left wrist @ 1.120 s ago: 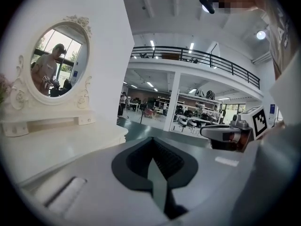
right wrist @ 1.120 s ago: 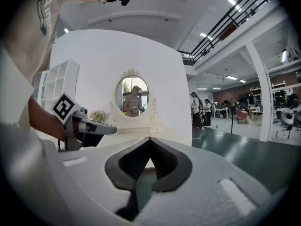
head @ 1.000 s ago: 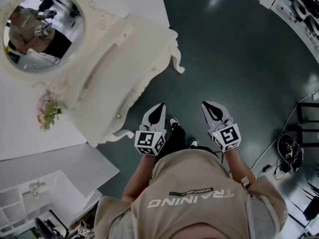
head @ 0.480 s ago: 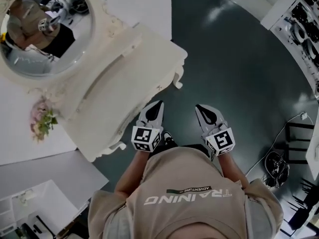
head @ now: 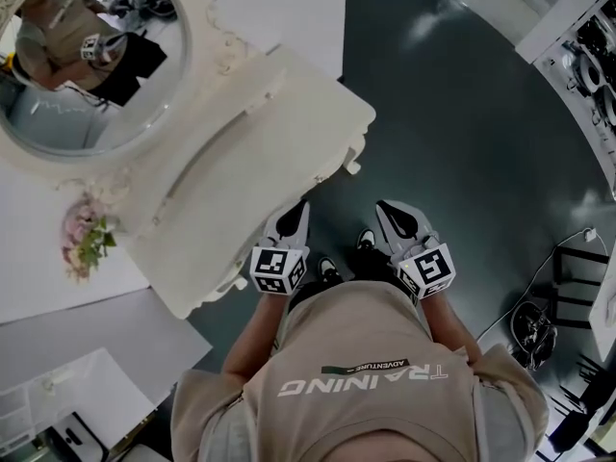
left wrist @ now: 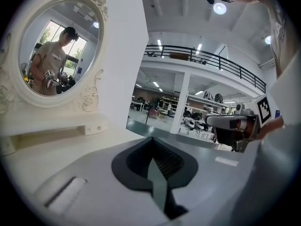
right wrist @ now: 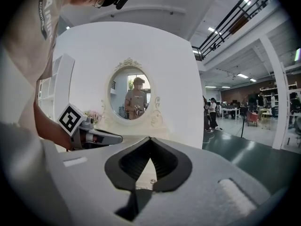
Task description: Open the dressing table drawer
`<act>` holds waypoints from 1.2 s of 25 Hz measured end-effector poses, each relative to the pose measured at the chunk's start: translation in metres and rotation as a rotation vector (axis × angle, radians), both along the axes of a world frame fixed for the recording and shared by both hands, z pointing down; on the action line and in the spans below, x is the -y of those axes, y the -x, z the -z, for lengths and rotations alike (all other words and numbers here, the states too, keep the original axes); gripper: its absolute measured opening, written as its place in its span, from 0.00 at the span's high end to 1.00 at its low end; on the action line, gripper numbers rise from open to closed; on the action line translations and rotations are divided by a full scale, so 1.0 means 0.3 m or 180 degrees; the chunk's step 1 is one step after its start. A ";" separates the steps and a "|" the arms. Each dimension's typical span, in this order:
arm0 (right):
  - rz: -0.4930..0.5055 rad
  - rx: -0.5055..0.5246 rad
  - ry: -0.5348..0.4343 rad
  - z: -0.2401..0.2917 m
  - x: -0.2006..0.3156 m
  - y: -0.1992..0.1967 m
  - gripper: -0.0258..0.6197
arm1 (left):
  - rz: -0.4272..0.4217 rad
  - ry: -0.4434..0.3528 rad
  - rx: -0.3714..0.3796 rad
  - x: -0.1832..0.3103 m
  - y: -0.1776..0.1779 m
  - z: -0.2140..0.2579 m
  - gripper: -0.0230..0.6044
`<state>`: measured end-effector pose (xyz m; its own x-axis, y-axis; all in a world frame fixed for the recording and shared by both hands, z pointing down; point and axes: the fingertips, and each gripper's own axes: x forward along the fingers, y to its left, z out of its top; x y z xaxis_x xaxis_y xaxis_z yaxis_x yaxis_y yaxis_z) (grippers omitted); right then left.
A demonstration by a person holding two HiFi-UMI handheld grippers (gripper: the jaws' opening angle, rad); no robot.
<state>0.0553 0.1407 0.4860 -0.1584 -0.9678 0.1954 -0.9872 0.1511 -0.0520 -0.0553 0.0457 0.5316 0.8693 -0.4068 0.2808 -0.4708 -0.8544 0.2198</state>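
- Where the head view was read from its left edge, an oval mirror (head: pixel 91 61) in a carved cream frame came first; it reflected the person holding a gripper.
- Pink flowers (head: pixel 85 239) stood just below the mirror, at the table's left end.
- Cream table (head: pixel 241 162): it ran on a slant from lower left to upper right, with its back against a white wall (head: pixel 289 8).
- Drawer (right wrist: pixel 143 175): it sat in the table's front face, on the side toward the person. The top hid most of it in the head view. In the right gripper view, a cream panel with one small knob showed through the gap behind the pads. No view showed a pulled-out drawer.
- Left gripper (head: pixel 301 208): its jaws were pressed together with nothing between them. Its tip lay just beside the table's front edge; whether it touched could not be told.
- Right gripper (head: pixel 385 208): its jaws were pressed together and empty. It was held beside the left gripper, clear of the table and over the dark floor (head: pixel 462 142). It pointed toward the mirror.
- Shelves (head: pixel 587 56) with dark items stood at the far right, well apart from the table.
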 end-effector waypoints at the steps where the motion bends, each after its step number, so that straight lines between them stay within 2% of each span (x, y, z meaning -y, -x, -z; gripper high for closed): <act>1: 0.0015 0.0009 0.0031 -0.010 0.000 -0.014 0.96 | 0.0015 0.0017 0.0011 0.003 -0.011 -0.003 0.93; 6: 0.0085 0.0074 0.0075 -0.050 0.073 -0.125 0.96 | 0.0155 -0.0049 0.0063 0.077 -0.088 0.007 0.93; 10: 0.0345 0.0035 -0.0015 -0.043 0.212 -0.218 0.96 | 0.0383 -0.0016 0.0158 0.179 -0.155 -0.003 0.93; 14: 0.0559 -0.0088 -0.0166 -0.018 0.352 -0.338 0.96 | 0.0493 -0.0174 0.0303 0.269 -0.250 0.023 0.93; 19: 0.0686 -0.0001 -0.0206 -0.005 0.470 -0.481 0.96 | 0.0646 -0.0196 0.0203 0.348 -0.378 0.093 0.93; 25: 0.0908 0.0090 -0.0101 -0.026 0.616 -0.492 0.96 | 0.0998 -0.0073 0.0183 0.409 -0.376 0.090 0.93; 30: 0.1217 0.0057 -0.0052 -0.050 0.715 -0.435 0.96 | 0.1249 -0.0043 0.0258 0.425 -0.319 0.072 0.93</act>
<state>0.1857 -0.0737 0.5010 -0.5118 -0.8412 0.1743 -0.8583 0.5092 -0.0631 0.0404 -0.0817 0.5101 0.6224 -0.7077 0.3344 -0.7774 -0.6088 0.1585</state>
